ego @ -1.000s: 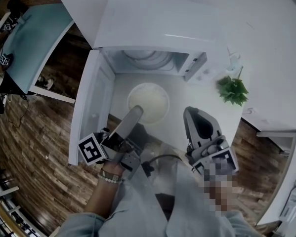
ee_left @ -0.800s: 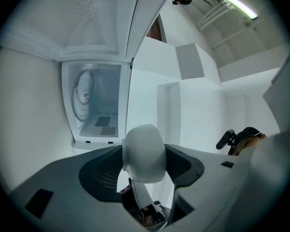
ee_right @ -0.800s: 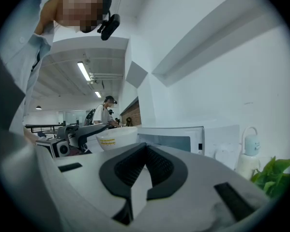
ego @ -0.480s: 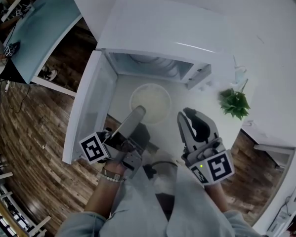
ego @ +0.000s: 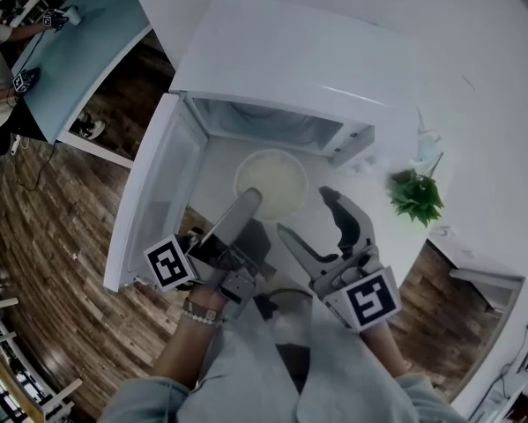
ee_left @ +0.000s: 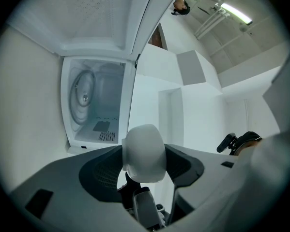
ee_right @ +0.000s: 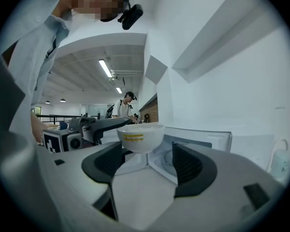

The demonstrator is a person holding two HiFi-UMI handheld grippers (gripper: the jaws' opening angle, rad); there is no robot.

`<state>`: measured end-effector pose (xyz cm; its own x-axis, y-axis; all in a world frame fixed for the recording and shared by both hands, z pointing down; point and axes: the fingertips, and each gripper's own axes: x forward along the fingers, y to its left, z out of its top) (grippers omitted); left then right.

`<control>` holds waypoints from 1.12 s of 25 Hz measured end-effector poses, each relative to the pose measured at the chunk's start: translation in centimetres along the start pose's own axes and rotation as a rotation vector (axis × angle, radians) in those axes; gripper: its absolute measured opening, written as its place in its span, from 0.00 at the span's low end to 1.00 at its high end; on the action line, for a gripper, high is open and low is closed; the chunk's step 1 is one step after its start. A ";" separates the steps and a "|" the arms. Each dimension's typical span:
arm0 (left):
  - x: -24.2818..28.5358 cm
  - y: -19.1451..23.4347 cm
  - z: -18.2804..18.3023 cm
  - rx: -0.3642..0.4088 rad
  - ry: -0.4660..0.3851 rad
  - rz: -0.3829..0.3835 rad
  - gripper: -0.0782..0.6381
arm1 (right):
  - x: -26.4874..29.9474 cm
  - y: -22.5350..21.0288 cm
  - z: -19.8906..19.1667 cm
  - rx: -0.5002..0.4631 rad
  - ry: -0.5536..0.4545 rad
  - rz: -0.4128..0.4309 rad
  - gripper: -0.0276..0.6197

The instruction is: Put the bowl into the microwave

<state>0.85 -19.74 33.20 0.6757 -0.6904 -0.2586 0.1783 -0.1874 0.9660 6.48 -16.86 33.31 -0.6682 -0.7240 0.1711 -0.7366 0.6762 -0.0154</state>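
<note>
1. The microwave (ego: 281,69) stands with its door (ego: 149,192) swung wide to its left. The cavity looks empty apart from the glass plate (ee_left: 84,98) on its floor.
2. The bowl (ego: 272,179) sits just in front of the microwave's opening, not yet inside. It looks to me like a glazed white bowl, so I judge it stiff, smooth, fairly light and likely to chip if knocked against the microwave's frame.
3. My left gripper (ego: 246,203) is clamped on the bowl's rim, on the side away from the microwave. I think a one-sided pinch like that lets a slick bowl tip.
4. My right gripper (ego: 304,211) is near the microwave's front, beside the bowl. Its jaws have just been opening and now stand wide apart, touching nothing. The free rim nearest it seems the sensible second hold.
</note>
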 end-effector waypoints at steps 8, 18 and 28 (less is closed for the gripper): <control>0.7 0.5 -0.5 -0.006 -0.007 0.002 0.46 | 1.7 0.0 -0.6 -0.039 0.017 0.030 0.58; 1.2 1.4 -1.2 -0.014 -0.014 0.011 0.46 | 2.5 -0.5 -0.9 -0.068 0.017 0.039 0.59; 1.2 3.6 -0.7 -0.002 -0.018 0.054 0.46 | 3.3 -1.3 -3.1 -0.034 0.051 0.050 0.59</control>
<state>2.83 -20.78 36.40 0.6717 -0.7116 -0.2060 0.1434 -0.1479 0.9786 5.54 -19.68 36.94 -0.6971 -0.6820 0.2213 -0.6979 0.7161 0.0084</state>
